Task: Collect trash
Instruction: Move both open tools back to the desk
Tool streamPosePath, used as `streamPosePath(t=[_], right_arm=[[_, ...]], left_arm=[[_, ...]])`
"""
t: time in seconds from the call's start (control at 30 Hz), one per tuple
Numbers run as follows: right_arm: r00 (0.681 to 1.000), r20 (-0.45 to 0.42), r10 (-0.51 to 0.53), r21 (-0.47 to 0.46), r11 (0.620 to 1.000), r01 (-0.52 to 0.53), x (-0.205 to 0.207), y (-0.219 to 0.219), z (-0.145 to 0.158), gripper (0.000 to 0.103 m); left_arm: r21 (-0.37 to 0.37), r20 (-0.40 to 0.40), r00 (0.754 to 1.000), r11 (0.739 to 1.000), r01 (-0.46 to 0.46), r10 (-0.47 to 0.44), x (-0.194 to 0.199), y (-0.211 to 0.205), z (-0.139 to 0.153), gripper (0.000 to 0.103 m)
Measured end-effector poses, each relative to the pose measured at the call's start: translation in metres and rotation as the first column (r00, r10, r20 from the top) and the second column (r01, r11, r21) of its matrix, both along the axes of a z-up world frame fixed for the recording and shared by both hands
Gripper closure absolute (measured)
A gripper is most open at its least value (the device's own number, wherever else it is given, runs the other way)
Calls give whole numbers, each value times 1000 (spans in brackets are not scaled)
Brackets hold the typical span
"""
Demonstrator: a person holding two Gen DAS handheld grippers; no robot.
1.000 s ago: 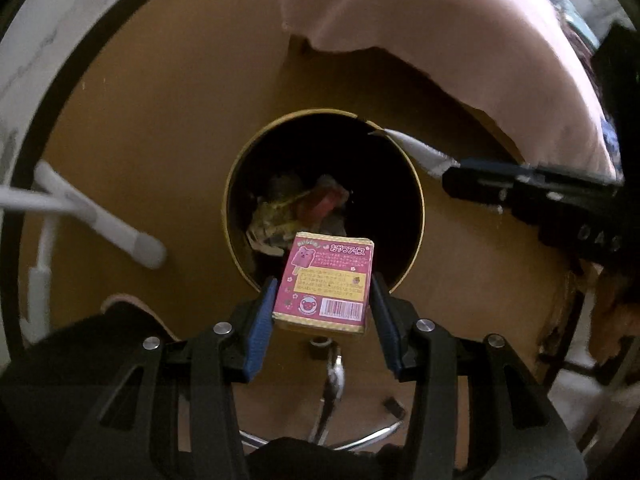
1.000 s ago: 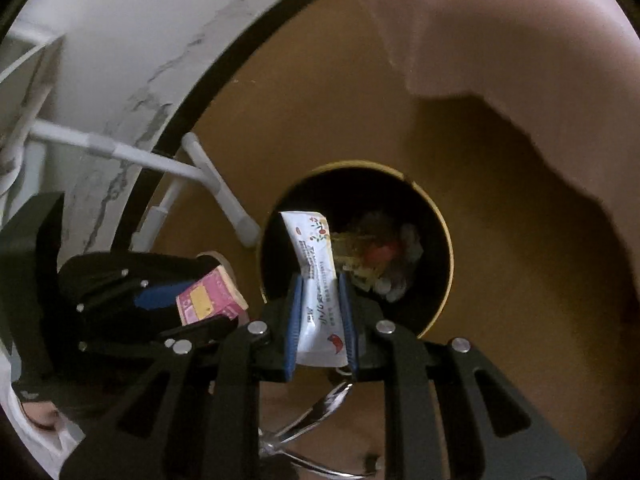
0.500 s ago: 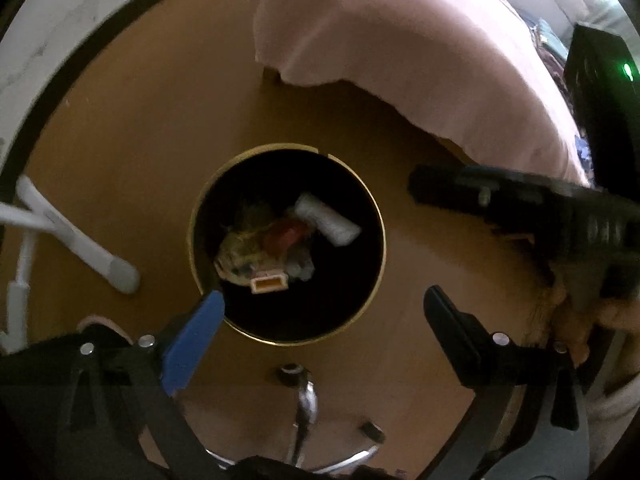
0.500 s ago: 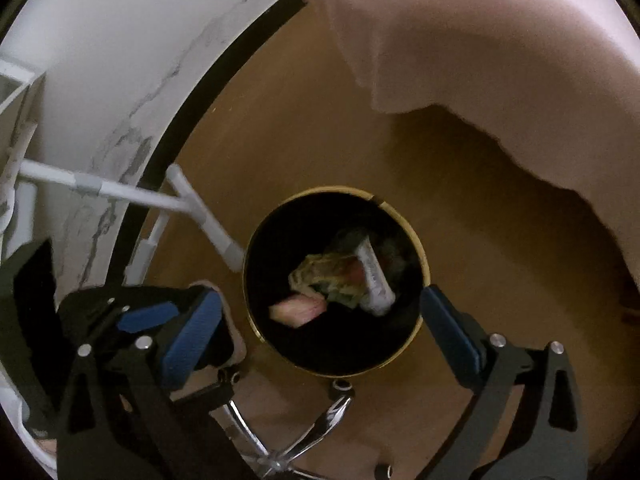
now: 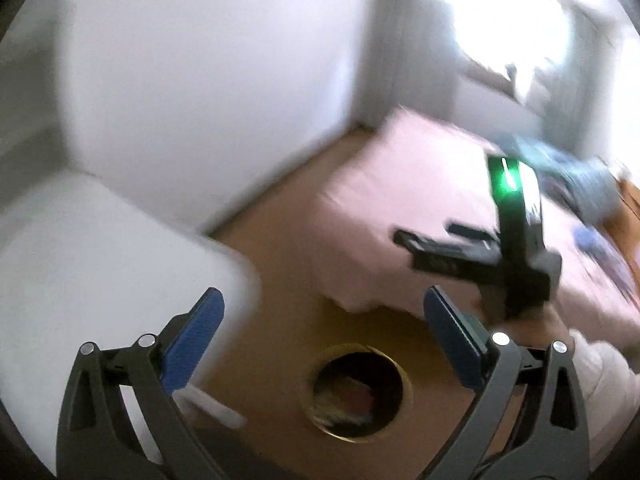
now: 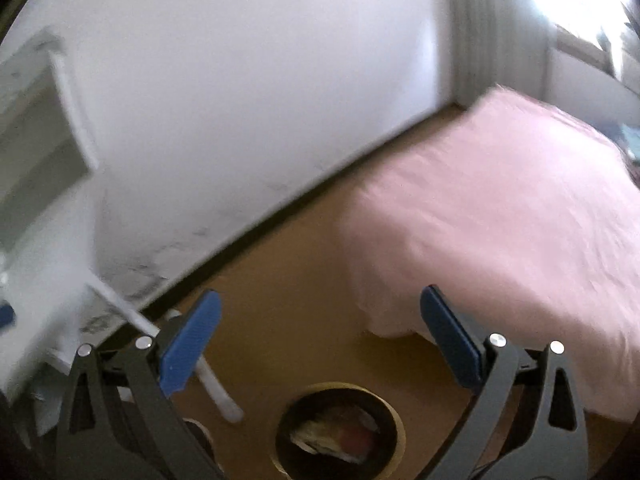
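A round black bin with a gold rim (image 5: 359, 392) (image 6: 339, 429) stands on the brown floor, far below both grippers. Wrappers and scraps of trash (image 5: 346, 400) (image 6: 334, 434) lie inside it. My left gripper (image 5: 322, 310) is open, blue pads wide apart, nothing between them. My right gripper (image 6: 320, 312) is open too and holds nothing. In the left wrist view the right gripper's black body (image 5: 492, 252) with a green light hangs to the right, above a hand. Both views are blurred.
A bed with a pink cover (image 6: 500, 220) (image 5: 400, 200) fills the right side. A white wall (image 6: 240, 100) with a dark skirting runs along the back. White table legs (image 6: 216, 380) and a white tabletop (image 5: 100, 260) stand on the left.
Both grippers opened and dropped the pink box and the white wrapper into the bin. Both then rose and tilted up, so the bin looks smaller and sits low in the views.
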State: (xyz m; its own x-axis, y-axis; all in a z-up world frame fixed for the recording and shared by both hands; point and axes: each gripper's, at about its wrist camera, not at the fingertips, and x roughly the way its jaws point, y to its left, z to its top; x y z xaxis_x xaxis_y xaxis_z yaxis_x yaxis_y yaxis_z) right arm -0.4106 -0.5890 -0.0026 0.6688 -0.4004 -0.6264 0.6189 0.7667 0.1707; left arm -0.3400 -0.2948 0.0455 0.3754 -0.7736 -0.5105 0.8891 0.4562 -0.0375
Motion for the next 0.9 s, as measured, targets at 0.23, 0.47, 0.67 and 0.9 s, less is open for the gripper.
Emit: streamPosePath(t=[0.23, 0.47, 0.67, 0.9], right_arm=[[912, 124, 390, -130, 918, -374, 129, 122, 73, 6], [649, -13, 760, -169, 638, -751, 279, 293, 85, 6], [464, -194, 864, -150, 441, -885, 366, 419, 61, 6], [440, -259, 860, -70, 438, -896, 411, 447, 37, 6]], left_arm=[[-58, 113, 854, 862, -504, 507, 90, 183, 42, 6], [26, 49, 564, 563, -826, 825, 177, 341, 29, 6], [100, 6, 537, 534, -839, 843, 241, 385, 13, 6], [196, -3, 562, 551, -811, 827, 301, 385, -5, 6]])
